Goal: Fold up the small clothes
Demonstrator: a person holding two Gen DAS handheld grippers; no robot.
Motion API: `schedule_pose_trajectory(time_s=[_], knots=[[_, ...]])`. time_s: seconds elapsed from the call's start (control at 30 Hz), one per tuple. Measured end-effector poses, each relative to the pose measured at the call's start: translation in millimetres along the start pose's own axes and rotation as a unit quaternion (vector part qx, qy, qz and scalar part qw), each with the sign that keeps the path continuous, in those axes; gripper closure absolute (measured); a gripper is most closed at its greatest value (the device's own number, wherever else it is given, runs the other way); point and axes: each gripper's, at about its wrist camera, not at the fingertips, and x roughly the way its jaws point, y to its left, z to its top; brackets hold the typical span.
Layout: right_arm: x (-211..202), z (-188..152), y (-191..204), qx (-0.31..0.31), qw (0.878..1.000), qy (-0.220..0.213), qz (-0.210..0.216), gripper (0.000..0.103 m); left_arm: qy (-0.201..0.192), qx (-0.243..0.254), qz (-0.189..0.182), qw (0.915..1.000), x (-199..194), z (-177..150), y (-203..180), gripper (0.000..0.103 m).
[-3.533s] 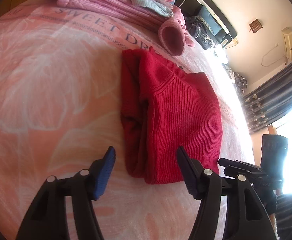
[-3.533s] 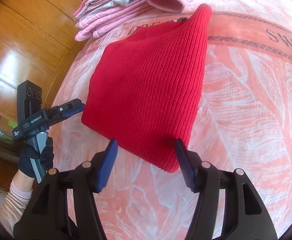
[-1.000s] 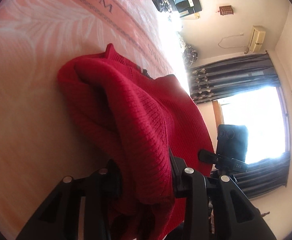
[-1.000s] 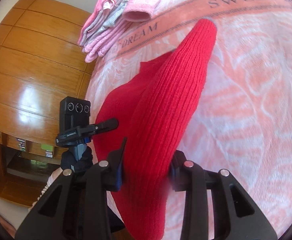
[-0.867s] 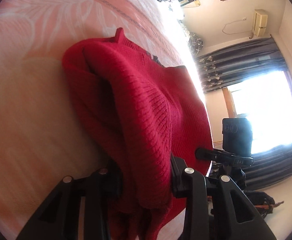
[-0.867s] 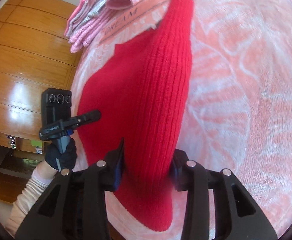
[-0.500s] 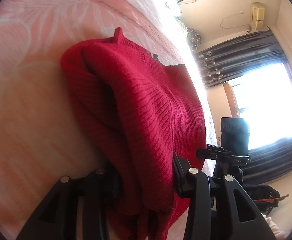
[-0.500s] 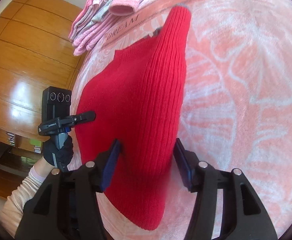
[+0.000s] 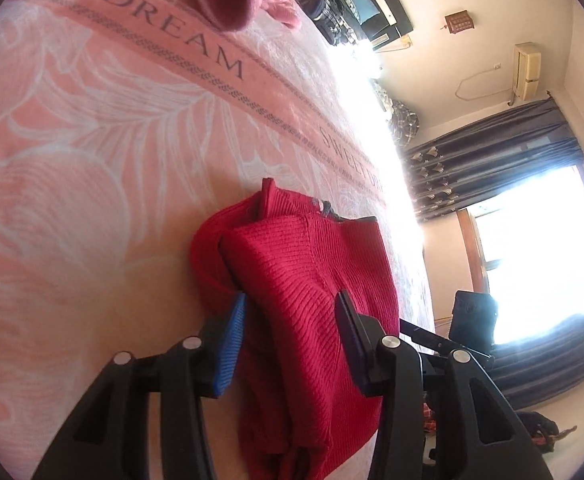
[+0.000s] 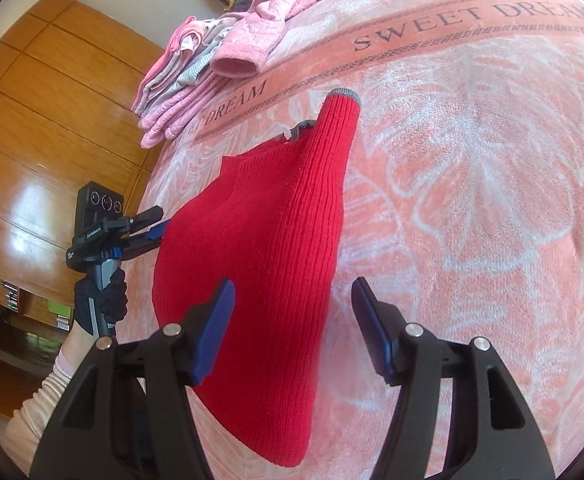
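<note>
The red sweater (image 10: 276, 248) is ribbed knit, the pink blanket (image 10: 471, 184) fuzzy terry-like cloth, the wardrobe (image 10: 32, 152) glossy wood.

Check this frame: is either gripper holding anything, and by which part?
Nothing is held. The right gripper is open, with a gap at its right finger. The left gripper is open astride the red sweater's near folded edge; contact there cannot be told.
</note>
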Motion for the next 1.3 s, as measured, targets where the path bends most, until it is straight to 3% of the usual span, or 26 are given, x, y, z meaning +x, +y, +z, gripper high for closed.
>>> schedule_pose_trajectory(time_s=[0.13, 0.23, 0.27, 0.37, 0.5, 0.6, 0.77, 0.83, 0.97, 1.13, 1.23, 1.3], knots=[[6.2, 0.2, 0.3, 0.004, 1.000, 0.004, -0.001, 0.042, 0.003, 0.008, 0.002, 1.0000, 18.1, 7.9, -14.1, 0.060], [7.7, 0.6, 0.2, 0.008, 1.000, 0.004, 0.002, 0.042, 0.009, -0.004, 0.005, 0.9999, 25.3, 7.2, -8.1, 0.080], [7.3, 0.7, 0.0, 0.009, 1.000, 0.003, 0.002, 0.041, 0.007, -0.009, 0.004, 0.9999, 26.7, 6.8, -6.0, 0.091], [6.0, 0.5, -0.9, 0.012, 1.000, 0.002, 0.003, 0.040, -0.021, 0.000, 0.009, 0.9997, 20.4, 2.4, -8.6, 0.096], [3.7, 0.0, -4.4, 0.020, 1.000, 0.000, 0.005, 0.039, -0.088, 0.043, 0.015, 0.9951, -8.9, -6.8, -24.2, 0.097], [2.3, -0.4, -4.9, 0.024, 1.000, -0.002, 0.011, 0.039, -0.114, 0.066, 0.036, 0.9907, -26.0, -11.2, -27.4, 0.097], [8.4, -0.4, -0.2, 0.023, 1.000, 0.005, 0.009, 0.039, -0.065, 0.064, 0.083, 0.9923, 14.1, -4.9, 3.8, 0.097], [11.4, -1.0, 3.5, 0.018, 1.000, 0.009, 0.008, 0.039, -0.059, 0.041, 0.071, 0.9949, 24.8, -7.9, 15.7, 0.097], [13.3, -2.1, 6.3, 0.013, 1.000, 0.012, -0.003, 0.039, -0.060, 0.026, 0.056, 0.9963, 5.9, -5.5, 13.2, 0.093], [-2.5, -0.5, 27.5, -0.023, 1.000, -0.009, -0.009, 0.039, -0.107, 0.019, 0.052, 0.9927, -36.1, -20.0, -7.7, 0.089], [-7.3, -2.7, 47.8, -0.047, 0.999, -0.010, 0.009, 0.038, -0.100, 0.045, 0.044, 0.9930, -40.4, -41.6, -38.5, 0.087], [-4.7, -7.8, 62.2, -0.065, 0.998, -0.002, 0.018, 0.037, -0.083, 0.062, 0.035, 0.9940, -33.3, -60.2, -55.7, 0.078]])
